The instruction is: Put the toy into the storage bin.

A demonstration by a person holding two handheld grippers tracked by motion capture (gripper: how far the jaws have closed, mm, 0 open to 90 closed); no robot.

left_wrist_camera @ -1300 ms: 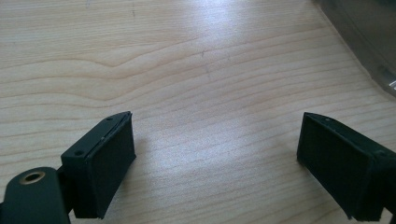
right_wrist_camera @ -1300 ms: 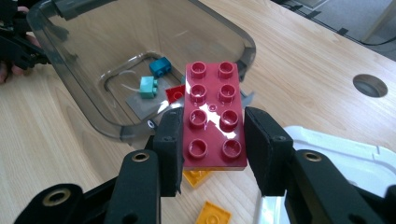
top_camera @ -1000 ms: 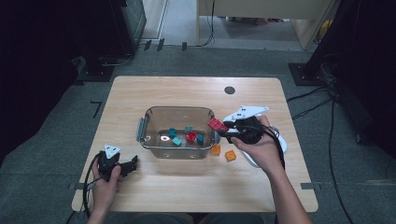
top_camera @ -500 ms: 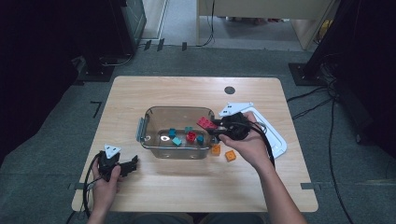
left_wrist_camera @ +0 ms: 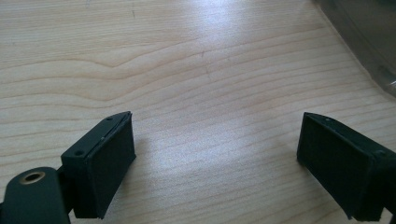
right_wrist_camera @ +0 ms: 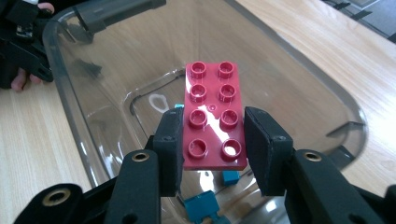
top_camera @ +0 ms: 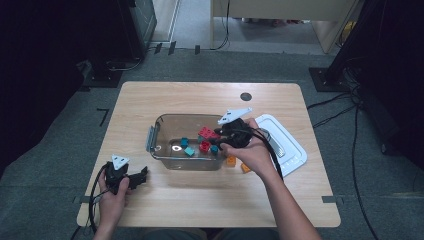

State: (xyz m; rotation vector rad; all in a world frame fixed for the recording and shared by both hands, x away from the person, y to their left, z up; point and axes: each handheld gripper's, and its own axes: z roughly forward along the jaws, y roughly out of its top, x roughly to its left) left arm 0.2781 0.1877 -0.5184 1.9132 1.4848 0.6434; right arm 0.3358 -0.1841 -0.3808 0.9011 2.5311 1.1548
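- Red brick (right_wrist_camera: 214, 116), a flat plate with eight studs in two rows of four, is being pinched by its long sides between the pads of the right hand-held gripper (right_wrist_camera: 212, 149), and it is hanging over the inside of the clear bin (right_wrist_camera: 70, 116).
- From the high view, the same red brick (top_camera: 205, 133) is sitting at the tip of the right hand-held gripper (top_camera: 216, 137), above the right part of the clear bin (top_camera: 161, 150).
- Counting from the high view: one clear bin, one white lid (top_camera: 290, 147) lying on the bench (top_camera: 200, 200) to the right of the bin, and two orange bricks (top_camera: 231, 161) resting on the bench just outside the bin's right end, under the right hand.
- Inside the bin, about three teal bricks (top_camera: 189, 151) and one more red block (top_camera: 204, 147) are lying on the bottom; the exact count is hard to tell.
- The right gripper view is showing the studs of the held brick and two teal bricks (right_wrist_camera: 201, 205) beneath it, detail too small in the high view.
- The left hand-held gripper (top_camera: 142, 175) is resting low at the near left of the bench, well apart from the bin.
- In the left gripper view, the left hand-held gripper (left_wrist_camera: 215, 154) is standing spread wide over bare wood, with nothing between its jaws.
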